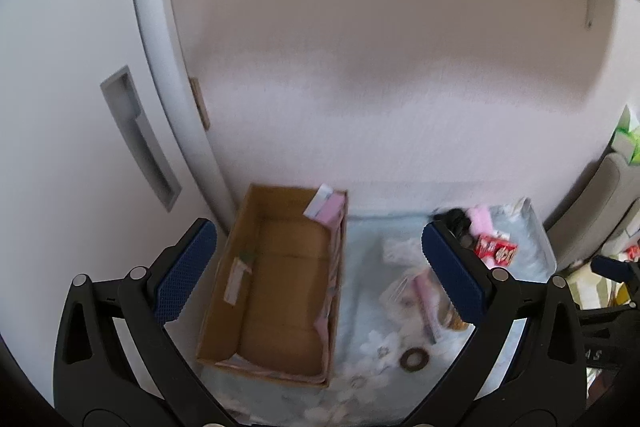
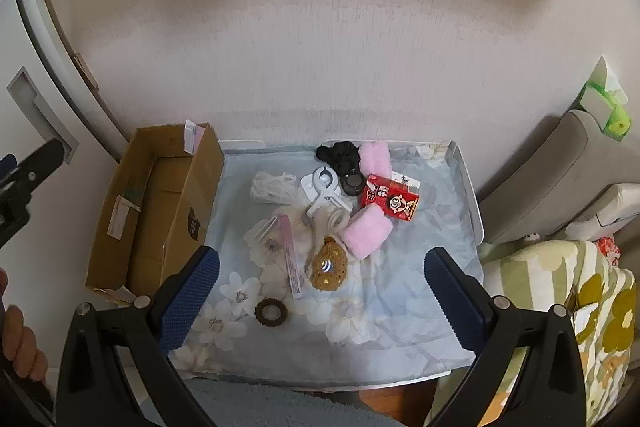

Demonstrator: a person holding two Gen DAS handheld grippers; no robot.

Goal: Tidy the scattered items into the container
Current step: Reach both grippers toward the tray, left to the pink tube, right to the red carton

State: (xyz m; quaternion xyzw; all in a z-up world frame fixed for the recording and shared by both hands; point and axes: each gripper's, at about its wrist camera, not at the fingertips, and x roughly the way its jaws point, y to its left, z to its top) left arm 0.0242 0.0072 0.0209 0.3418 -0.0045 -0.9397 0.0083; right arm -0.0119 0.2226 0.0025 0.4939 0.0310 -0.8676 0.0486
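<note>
An open cardboard box (image 1: 280,267) (image 2: 152,203) stands at the left of a low table covered by a pale blue floral cloth (image 2: 400,307). Scattered on the cloth are a red carton (image 2: 390,201) (image 1: 496,249), two pink fluffy rolls (image 2: 366,235), a black bundle (image 2: 338,153), a white clip (image 2: 324,187), a brown crocheted piece (image 2: 326,267), a pink tube (image 2: 292,263) and a brown ring (image 2: 270,311) (image 1: 415,359). My left gripper (image 1: 320,271) is open above the box's right side. My right gripper (image 2: 320,299) is open above the cloth's front, holding nothing.
A white door with a recessed handle (image 1: 136,135) stands left of the box. A white wall is behind the table. A grey seat (image 2: 560,171) and a floral cushion (image 2: 560,307) lie to the right. A green tissue box (image 2: 608,103) sits on the seat.
</note>
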